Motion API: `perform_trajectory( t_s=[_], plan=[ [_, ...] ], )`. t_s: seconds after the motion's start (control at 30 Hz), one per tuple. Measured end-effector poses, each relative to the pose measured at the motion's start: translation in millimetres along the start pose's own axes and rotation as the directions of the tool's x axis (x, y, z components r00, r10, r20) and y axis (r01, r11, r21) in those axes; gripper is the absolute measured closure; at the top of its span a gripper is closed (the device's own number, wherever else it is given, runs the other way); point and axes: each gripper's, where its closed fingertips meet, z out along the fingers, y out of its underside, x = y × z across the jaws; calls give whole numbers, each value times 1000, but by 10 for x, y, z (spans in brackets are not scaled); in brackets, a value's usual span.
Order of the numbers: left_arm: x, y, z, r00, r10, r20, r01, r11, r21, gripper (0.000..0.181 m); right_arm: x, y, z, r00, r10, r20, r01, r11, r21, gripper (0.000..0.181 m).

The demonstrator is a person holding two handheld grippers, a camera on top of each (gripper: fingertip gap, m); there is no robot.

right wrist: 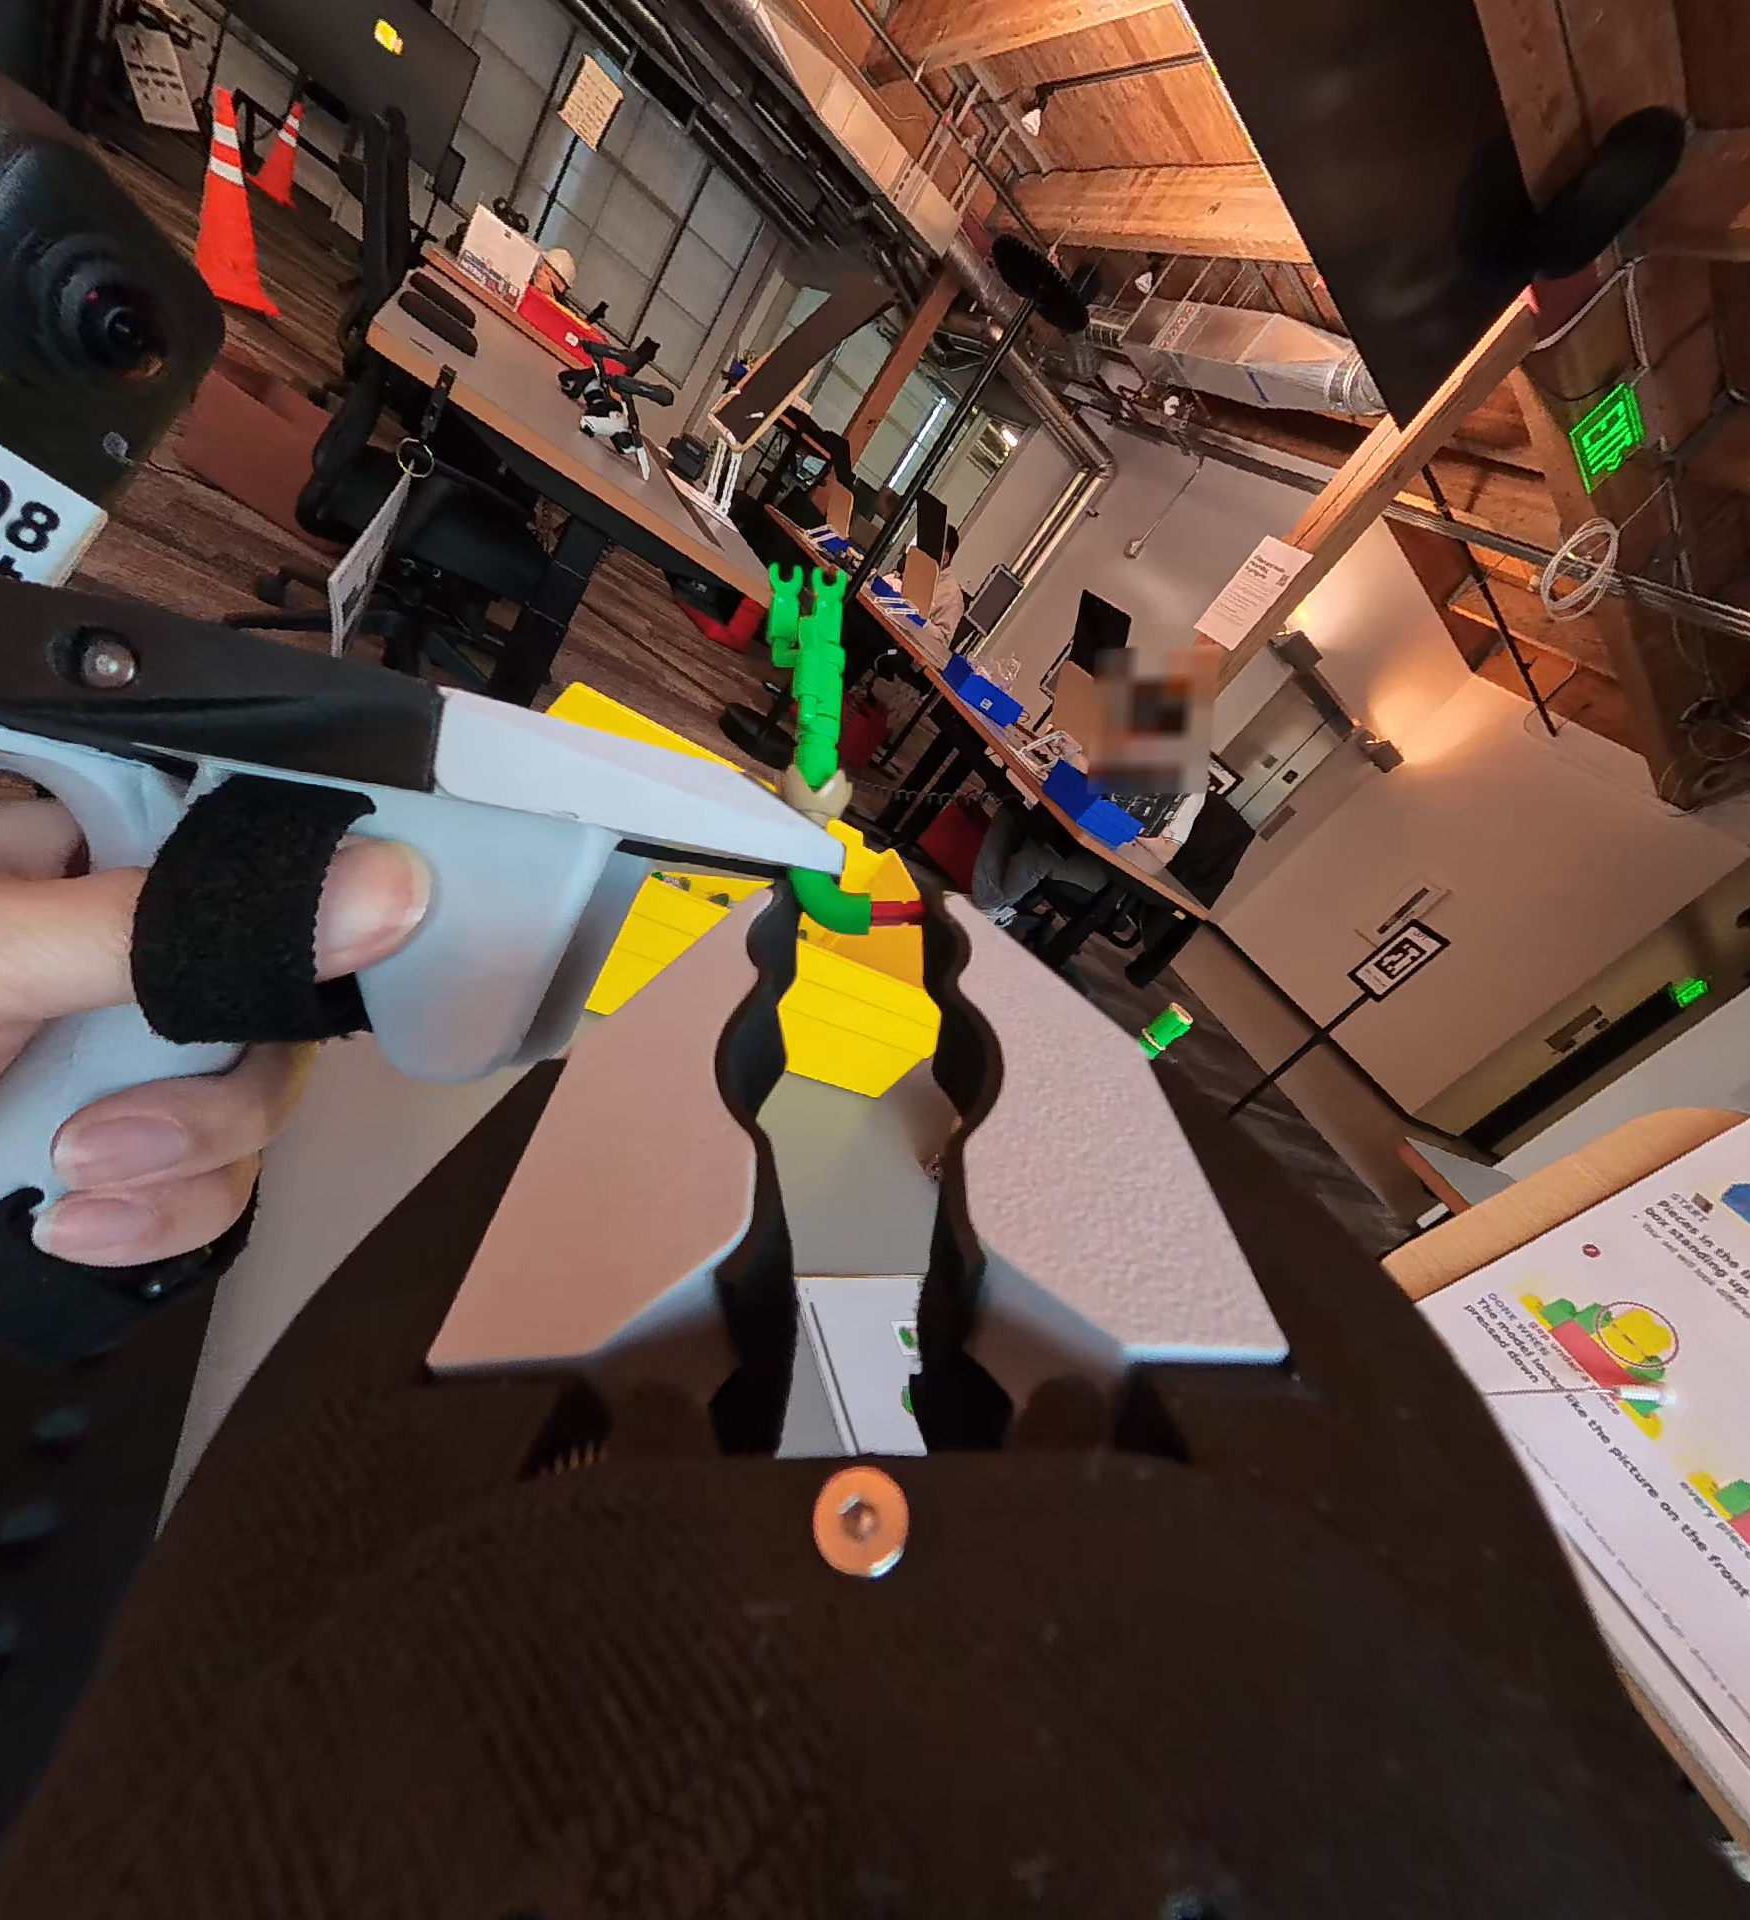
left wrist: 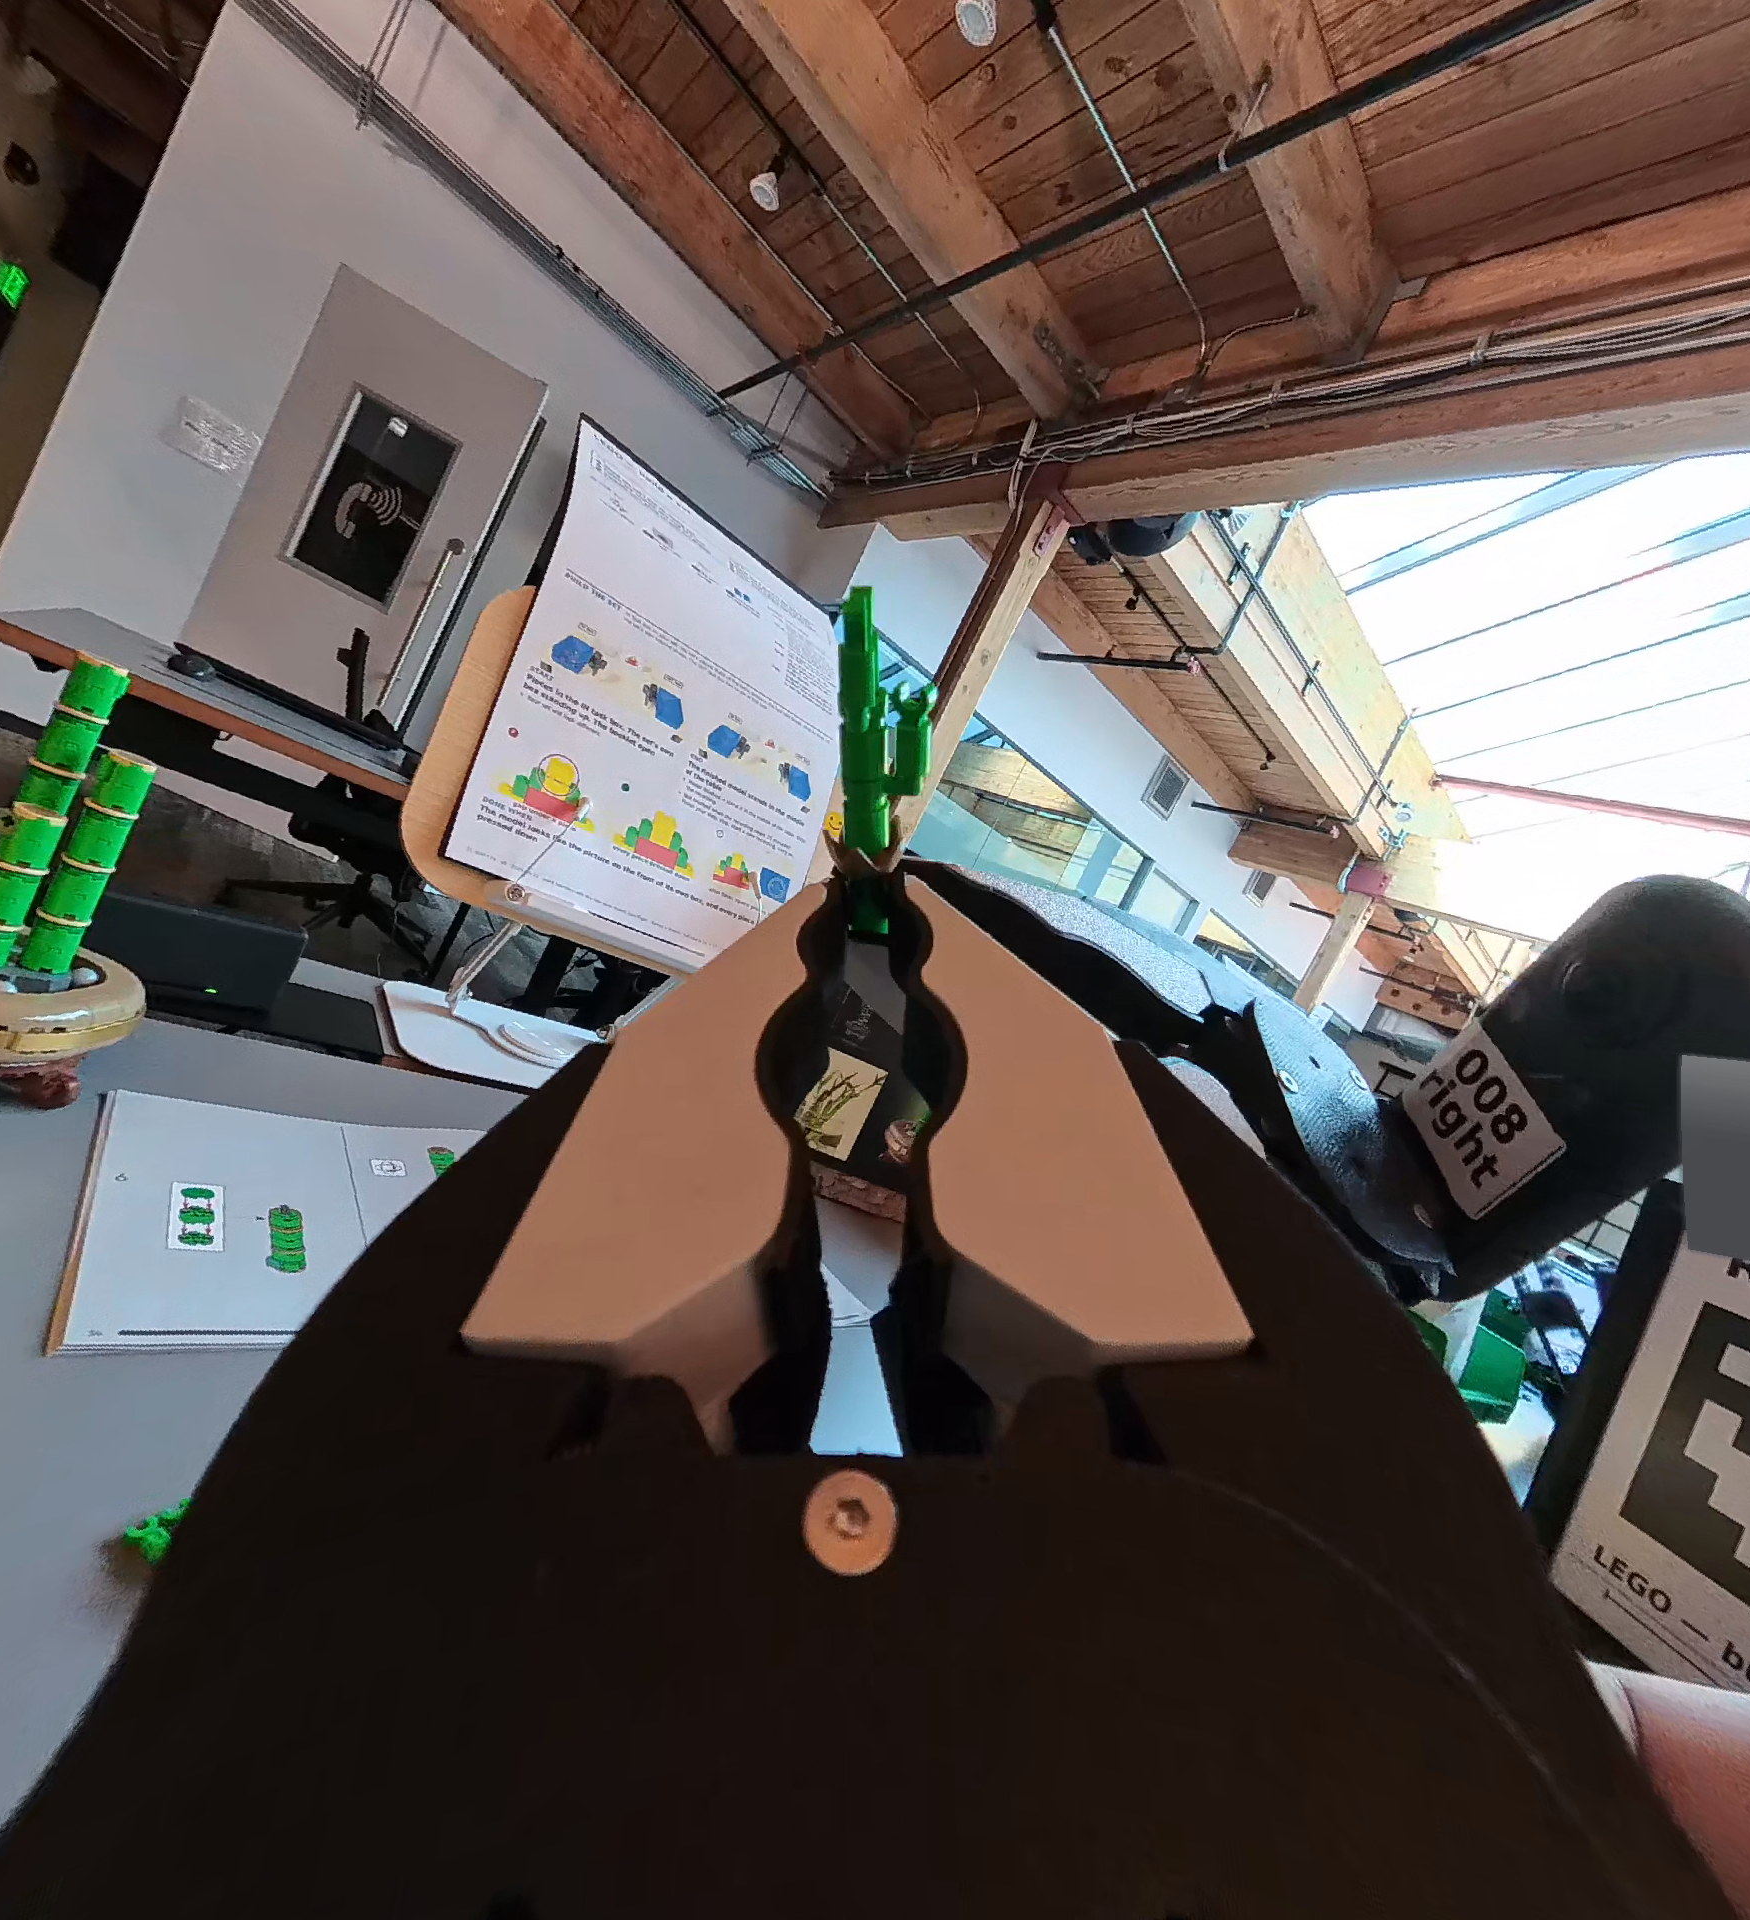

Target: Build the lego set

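Left gripper (left wrist: 866, 904) clamps green bamboo sprig (left wrist: 876, 727) at base, held aloft. Right gripper (right wrist: 855, 909) pinches curved green stem (right wrist: 829, 902), seemingly joining it beneath. Next: push home, then plant on bamboo model (left wrist: 50, 831).

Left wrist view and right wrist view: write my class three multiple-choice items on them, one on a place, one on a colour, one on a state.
1. Where does the built model stand?
A. on the table, far left in the left wrist view
B. in a drawer
C. on a chair

2. What colour is the bin just past the right tongs?
A. white
B. yellow
C. black

3. How are the left tongs?
A. wide open, empty
B. out of sight
C. shut on a green stalk

Answers: A, its round base rests on the grey tabletop; B, its walls are bright yellow; C, the tips pinch the stalk's foot.
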Motion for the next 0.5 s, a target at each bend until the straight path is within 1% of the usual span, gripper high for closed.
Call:
perform_trajectory(
  t_s=[0.3,0.5],
  plan=[
    [0,7,-17,1000,-10,-4,10,1000,8,175,-15,5,-7,998,-64,0,64,998,-11,159],
    [8,5,-10,1000,-8,-7,8,1000,12,175,-7,-2,-14,998,-65,0,65,998,-12,160]
  ],
)
